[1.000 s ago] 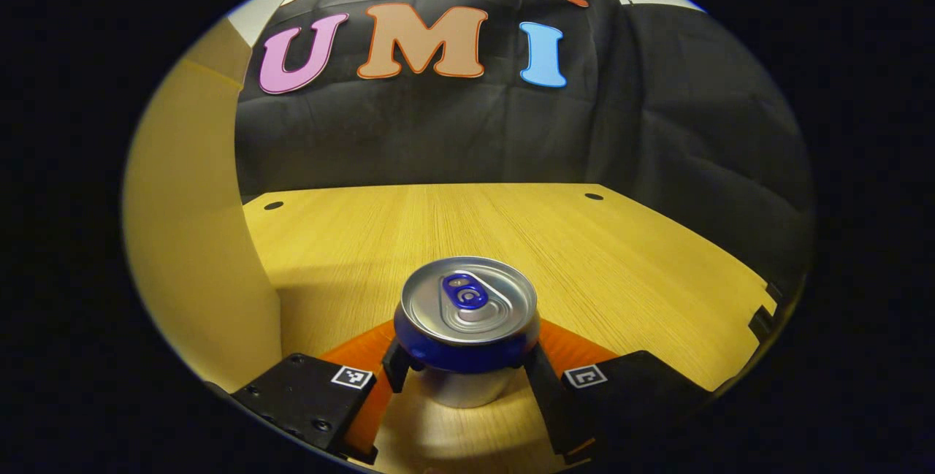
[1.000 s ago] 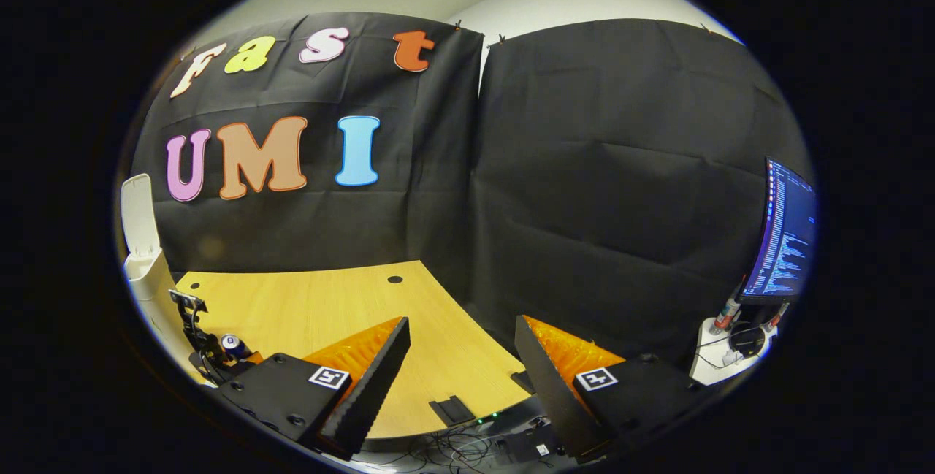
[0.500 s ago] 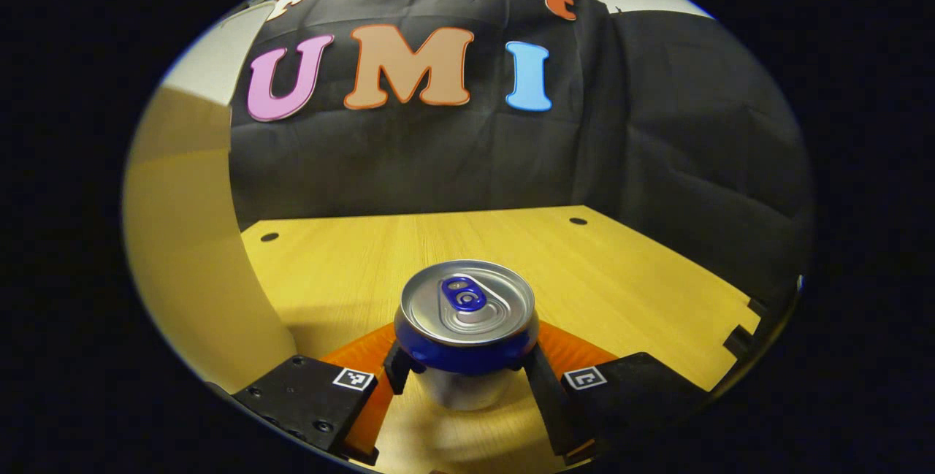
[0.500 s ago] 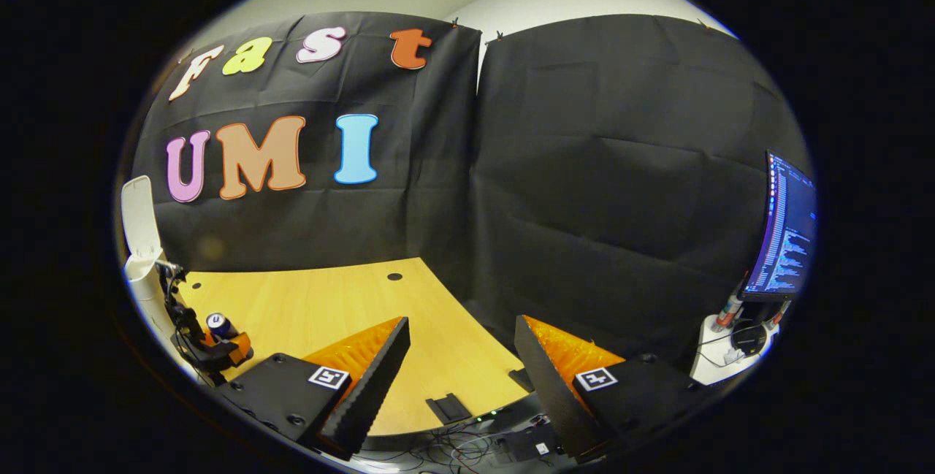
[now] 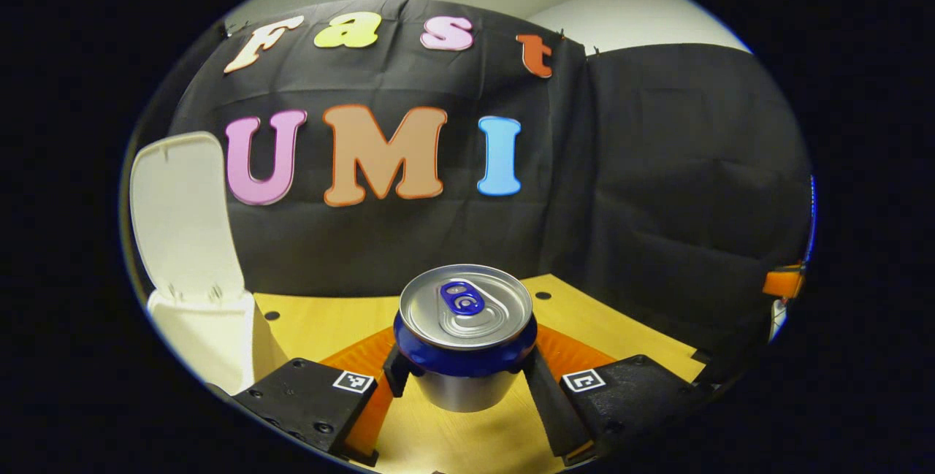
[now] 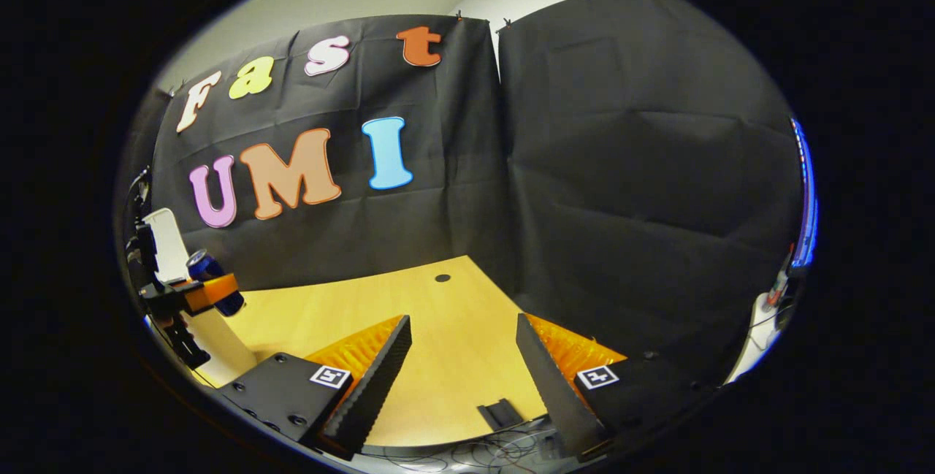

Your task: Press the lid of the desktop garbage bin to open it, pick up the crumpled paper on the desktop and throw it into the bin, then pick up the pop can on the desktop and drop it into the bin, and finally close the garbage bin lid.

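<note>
The left hand-held gripper is clamped on the can, a finger pressing each side just under its rim, at the lower centre of the left gripper view. The can stands upright, its base clear of the worktop. At the lower left of that view stands the bin, its lid raised upright against the black cloth; the bin's body lies just beside the gripper's left finger. The right hand-held gripper holds nothing, its fingers spread wide over the worktop's near edge, with cables below it.

Half a second ago the can sat lower, close over the wood, and the bin's side filled the left of the frame; now the can is lifted and the lid shows in full. In the right gripper view, the can has risen from the worktop to the level of the lid, at the far left.

The worktop between the bin and the right gripper is bare, edged at the back by the cloth.
</note>
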A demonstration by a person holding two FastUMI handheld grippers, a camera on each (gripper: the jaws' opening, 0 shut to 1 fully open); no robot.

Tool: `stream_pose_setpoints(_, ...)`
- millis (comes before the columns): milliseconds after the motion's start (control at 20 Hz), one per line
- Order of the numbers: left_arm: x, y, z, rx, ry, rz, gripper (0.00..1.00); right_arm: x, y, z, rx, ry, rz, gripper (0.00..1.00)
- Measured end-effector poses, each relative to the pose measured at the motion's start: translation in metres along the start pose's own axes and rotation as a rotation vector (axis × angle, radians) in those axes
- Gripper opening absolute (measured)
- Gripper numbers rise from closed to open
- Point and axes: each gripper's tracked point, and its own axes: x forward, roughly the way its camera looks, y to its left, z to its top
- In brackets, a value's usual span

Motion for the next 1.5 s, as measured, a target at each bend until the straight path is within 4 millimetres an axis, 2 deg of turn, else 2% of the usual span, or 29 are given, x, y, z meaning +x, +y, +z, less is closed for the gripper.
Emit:
stream_pose_setpoints(150, -0.018, 0.028, 0.037, -0.017, -0.05, 0.047, 0.78, 0.017, 0.01, 0.004, -0.012, -0.007, 0.048, 0.96)
stream_pose_setpoints(300, -0.043, 0.078, 0.057, -0.014, -0.072, 0.162, 0.78, 0.033, 0.025, 0.014, -0.02, -0.026, 0.102, 0.96)
stream_pose_setpoints(550, -0.087, 0.156, 0.047, -0.018, -0.039, 0.364, 0.78, 0.066, 0.059, 0.018, -0.04, -0.021, 0.198, 0.97)
stream_pose_setpoints(600, -0.093, 0.168, 0.043, -0.025, -0.029, 0.397, 0.78, 0.072, 0.066, 0.019, -0.049, -0.019, 0.214, 0.94)
stream_pose_setpoints(700, -0.102, 0.185, 0.034, -0.04, -0.011, 0.453, 0.78, 0.086, 0.078, 0.019, -0.059, -0.01, 0.252, 0.96)
stream_pose_setpoints(900, -0.109, 0.207, 0.012, -0.067, 0.03, 0.522, 0.78, 0.098, 0.095, 0.016, -0.068, 0.005, 0.295, 0.96)
stream_pose_setpoints(1100, -0.109, 0.216, 0.002, -0.046, 0.045, 0.566, 0.79, 0.104, 0.09, 0.022, -0.063, 0.001, 0.291, 0.94)
stream_pose_setpoints(1200, -0.108, 0.22, 0.004, -0.052, 0.033, 0.585, 0.82, 0.104, 0.084, 0.025, -0.057, -0.002, 0.28, 0.96)
stream_pose_setpoints(1300, -0.106, 0.221, 0.007, -0.067, 0.022, 0.59, 0.92, 0.106, 0.077, 0.026, -0.053, -0.006, 0.263, 0.96)
stream_pose_setpoints(1500, -0.105, 0.225, 0.033, -0.023, -0.001, 0.593, 0.92, 0.109, 0.066, 0.03, -0.031, -0.01, 0.242, 0.96)
